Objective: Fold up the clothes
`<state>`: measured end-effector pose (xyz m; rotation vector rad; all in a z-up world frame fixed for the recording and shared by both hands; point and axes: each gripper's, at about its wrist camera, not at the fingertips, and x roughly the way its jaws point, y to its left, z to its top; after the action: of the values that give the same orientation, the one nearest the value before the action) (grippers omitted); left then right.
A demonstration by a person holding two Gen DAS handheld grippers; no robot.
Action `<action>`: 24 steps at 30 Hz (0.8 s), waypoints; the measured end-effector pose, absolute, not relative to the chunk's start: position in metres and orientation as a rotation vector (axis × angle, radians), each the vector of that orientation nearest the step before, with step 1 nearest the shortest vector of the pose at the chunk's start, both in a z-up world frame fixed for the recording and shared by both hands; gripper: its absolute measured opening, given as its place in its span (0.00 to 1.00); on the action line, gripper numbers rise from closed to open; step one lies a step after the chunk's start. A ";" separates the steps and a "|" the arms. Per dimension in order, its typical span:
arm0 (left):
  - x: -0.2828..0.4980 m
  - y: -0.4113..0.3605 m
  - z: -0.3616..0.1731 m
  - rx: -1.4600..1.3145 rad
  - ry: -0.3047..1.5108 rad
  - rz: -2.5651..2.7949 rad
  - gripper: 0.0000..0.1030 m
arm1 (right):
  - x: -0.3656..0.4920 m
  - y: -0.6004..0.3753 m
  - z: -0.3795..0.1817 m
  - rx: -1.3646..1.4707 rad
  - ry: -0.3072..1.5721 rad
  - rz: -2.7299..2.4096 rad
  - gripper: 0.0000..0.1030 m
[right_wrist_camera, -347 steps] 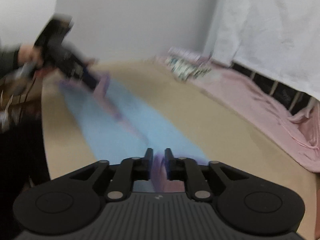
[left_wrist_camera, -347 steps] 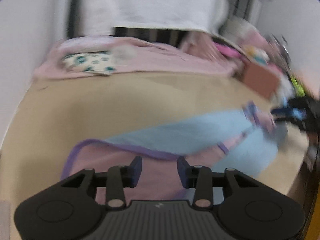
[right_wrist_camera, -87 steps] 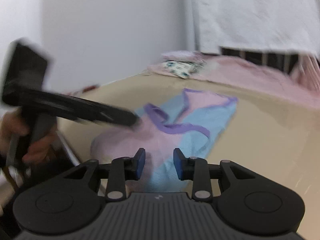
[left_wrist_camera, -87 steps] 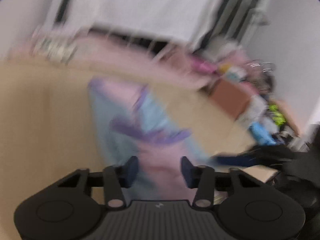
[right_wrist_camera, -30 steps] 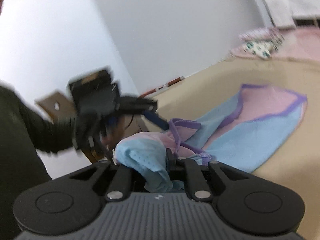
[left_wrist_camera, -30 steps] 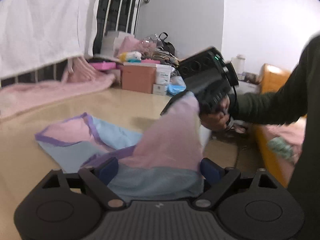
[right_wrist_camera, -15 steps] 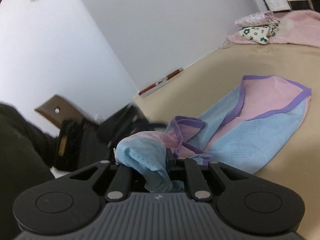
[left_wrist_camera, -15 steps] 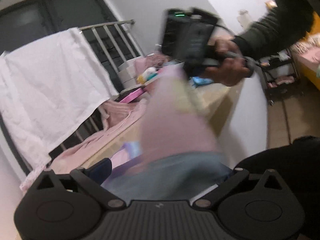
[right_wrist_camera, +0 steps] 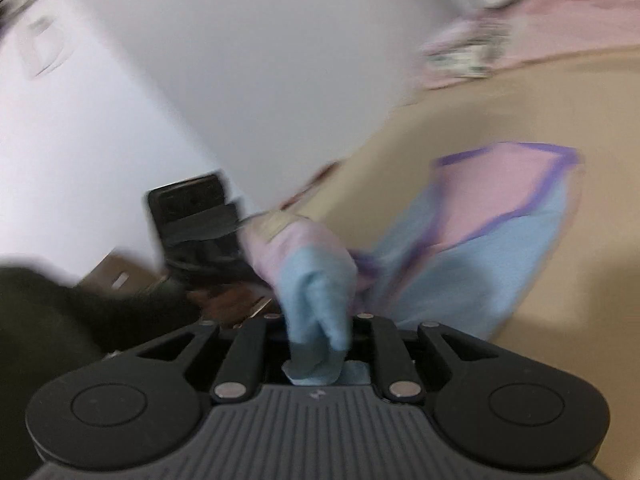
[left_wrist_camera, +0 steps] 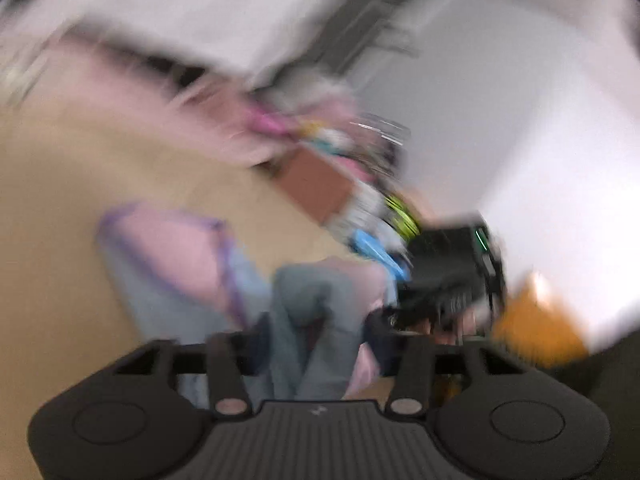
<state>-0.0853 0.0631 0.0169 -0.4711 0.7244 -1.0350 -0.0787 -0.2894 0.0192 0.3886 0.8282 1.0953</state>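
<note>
Both your claws have the garment's bunched end between them at the table's near edge.

Your left claw (left_wrist_camera: 316,336) is closing with blue cloth in its gap; blur hides whether the pads press it. Your right claw (right_wrist_camera: 320,326) is opening, the blue fold still bunched between its jaws. The rest of the garment (right_wrist_camera: 500,224) lies flat on the table (right_wrist_camera: 520,92).

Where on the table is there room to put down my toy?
Bare table lies right of the garment, and more lies between it and the pink pile. It is crowded at the table's near edge, where both tools bunch the cloth.
</note>
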 end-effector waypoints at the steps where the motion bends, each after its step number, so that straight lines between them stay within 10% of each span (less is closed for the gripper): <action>1: -0.076 0.067 0.011 -0.567 0.789 -0.963 0.85 | -0.073 -0.289 0.019 0.400 0.828 1.033 0.27; 5: -0.082 0.081 0.010 -0.644 0.768 -0.886 0.89 | -0.069 -0.289 0.015 0.375 0.802 0.890 0.52; 10: -0.118 0.075 0.013 -0.599 0.674 -0.757 0.87 | -0.085 -0.291 0.012 0.374 0.748 0.772 0.51; 12: -0.129 0.067 0.012 -0.611 0.627 -0.775 0.74 | -0.092 -0.286 0.010 0.389 0.748 0.781 0.15; 14: -0.137 0.052 0.015 -0.562 0.583 -0.756 0.38 | -0.095 -0.276 0.006 0.426 0.770 0.827 0.08; 15: -0.141 0.045 0.017 -0.536 0.561 -0.746 0.36 | -0.096 -0.273 0.005 0.438 0.780 0.832 0.08; 17: -0.146 0.037 0.019 -0.449 0.560 -0.664 0.37 | -0.098 -0.273 0.005 0.426 0.792 0.797 0.12; 20: -0.155 0.040 0.018 -0.382 0.551 -0.590 0.57 | -0.110 -0.281 0.016 0.353 0.766 0.720 0.51; 24: -0.154 0.045 0.020 -0.422 0.513 -0.563 0.79 | -0.134 -0.292 0.038 0.271 0.641 0.614 0.58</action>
<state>-0.1540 0.0446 0.0200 -0.4224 0.5132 -0.5628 -0.1342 -0.2918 0.0378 0.2706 0.6410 0.6137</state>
